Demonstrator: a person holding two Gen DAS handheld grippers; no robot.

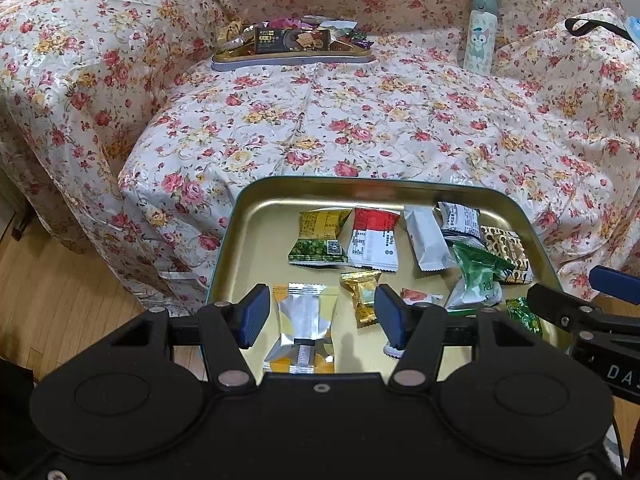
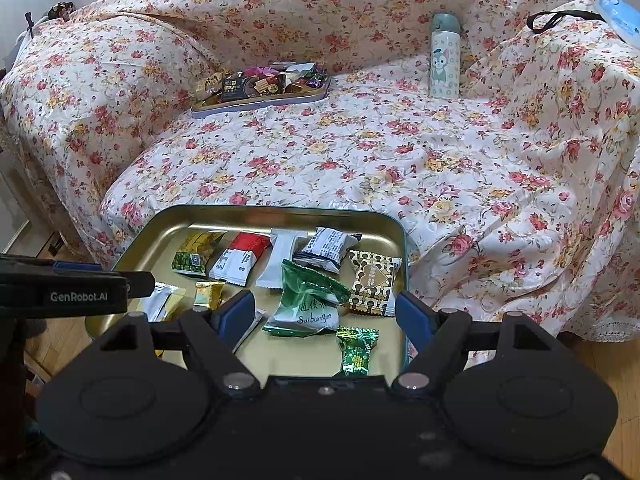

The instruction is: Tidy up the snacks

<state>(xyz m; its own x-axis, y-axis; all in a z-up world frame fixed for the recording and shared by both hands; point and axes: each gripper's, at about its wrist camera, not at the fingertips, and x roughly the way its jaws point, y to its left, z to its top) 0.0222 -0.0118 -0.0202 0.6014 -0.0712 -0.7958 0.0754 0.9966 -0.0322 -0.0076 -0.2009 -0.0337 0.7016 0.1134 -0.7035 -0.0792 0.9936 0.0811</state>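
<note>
A gold tin tray [image 1: 244, 240] [image 2: 280, 211] rests on the front edge of the flowered sofa and holds several wrapped snacks. My left gripper [image 1: 320, 320] hovers open over its near left part. A silver and yellow packet [image 1: 302, 326] and a small gold candy [image 1: 362, 296] lie between its blue pads, untouched. My right gripper [image 2: 326, 314] stands open over the tray's near right part. Between its fingers lies a green packet [image 2: 308, 304], with a shiny green candy [image 2: 356, 350] just in front. Each gripper shows at the edge of the other's view.
A second tin [image 1: 292, 62] [image 2: 260, 100], heaped with snacks, sits at the back of the sofa seat. A pale bottle [image 1: 480, 32] [image 2: 444, 56] leans against the backrest at the right. A black strap [image 2: 560, 18] lies on the right armrest. Wooden floor [image 1: 60, 300] shows at the left.
</note>
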